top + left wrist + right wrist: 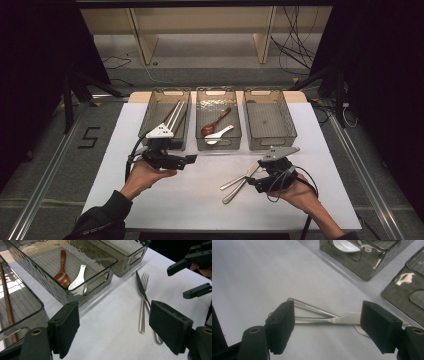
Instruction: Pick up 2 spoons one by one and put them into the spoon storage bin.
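Note:
A steel knife (234,182) and fork (235,192) lie crossed on the white table (200,200), front right. My right gripper (253,181) hangs over them, open. In the right gripper view its pads (280,327) straddle the knife (342,319) and the fork (312,307) without touching either. My left gripper (191,159) is open just in front of the left bin (166,120), pointing right. Nothing sits between its jaws (117,332). Beyond them lie the knife (141,287), the fork (142,315) and the right gripper (180,281).
Three smoked clear bins stand in a row at the back. The left one holds chopsticks (175,116). The middle bin (217,142) holds a brown wooden spoon (62,275) and a white spoon (78,280). The right bin (270,120) is bare inside.

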The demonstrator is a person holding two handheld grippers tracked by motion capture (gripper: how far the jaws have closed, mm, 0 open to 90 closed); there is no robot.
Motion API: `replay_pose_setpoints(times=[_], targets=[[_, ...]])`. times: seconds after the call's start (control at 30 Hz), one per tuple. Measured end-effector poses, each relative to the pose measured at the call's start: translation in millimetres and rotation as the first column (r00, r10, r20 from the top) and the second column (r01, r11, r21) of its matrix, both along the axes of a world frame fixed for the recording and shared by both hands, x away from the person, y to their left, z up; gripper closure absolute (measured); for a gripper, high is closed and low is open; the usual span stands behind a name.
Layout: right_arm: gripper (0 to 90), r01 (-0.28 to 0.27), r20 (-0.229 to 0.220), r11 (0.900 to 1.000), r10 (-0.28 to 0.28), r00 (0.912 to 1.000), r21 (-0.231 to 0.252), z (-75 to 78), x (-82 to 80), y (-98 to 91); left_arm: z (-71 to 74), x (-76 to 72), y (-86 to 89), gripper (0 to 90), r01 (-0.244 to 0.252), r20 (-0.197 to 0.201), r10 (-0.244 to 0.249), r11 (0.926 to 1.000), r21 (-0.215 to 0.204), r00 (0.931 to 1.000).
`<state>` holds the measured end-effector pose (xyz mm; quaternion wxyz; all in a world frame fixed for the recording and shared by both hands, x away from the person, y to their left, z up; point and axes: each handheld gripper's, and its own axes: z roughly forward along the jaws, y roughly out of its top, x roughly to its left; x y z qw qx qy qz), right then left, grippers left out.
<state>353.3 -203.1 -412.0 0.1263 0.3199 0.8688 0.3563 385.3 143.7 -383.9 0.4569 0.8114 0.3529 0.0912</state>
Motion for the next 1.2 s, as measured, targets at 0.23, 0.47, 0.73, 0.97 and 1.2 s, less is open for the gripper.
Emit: replay_pose_setpoints(times=[0.23,0.47,0.73,0.97,1.2], targets=[[34.9,-0.009,-0.021,0.9998,0.008,0.9997,-0.02,-7.0,7.1,13.3,-6.4,-13.3,2.2,22.9,0.007,0.011,-0.007,0.9999,0.007,0.9999],[51.2,-0.054,-0.046,0.9978,0.052,0.9976,-0.038,-17.3,9.7,30.3,-7.7,-23.5,7.7,22.5,0.0,0.041,-0.001,0.9999,0.016,0.9992],[74.5,-0.085,-0.092,0.9951,0.08,0.9926,-0.051,-31.3,14.5,47.1,-11.0,-31.0,11.9,22.1,0.004,0.051,-0.005,0.9999,0.012,0.9987],[86.8,-0.113,-0.128,0.9906,0.103,0.9865,-0.076,-41.4,17.4,56.6,-12.6,-35.7,13.7,21.7,0.004,0.05,-0.005,0.9999,0.011,0.9987],[90.0,-0.133,-0.15,0.9862,0.117,0.9818,-0.099,-49.0,17.3,63.3,-13.2,-39.8,16.0,21.1,0.006,0.058,-0.006,1.0,0.005,0.9983]])
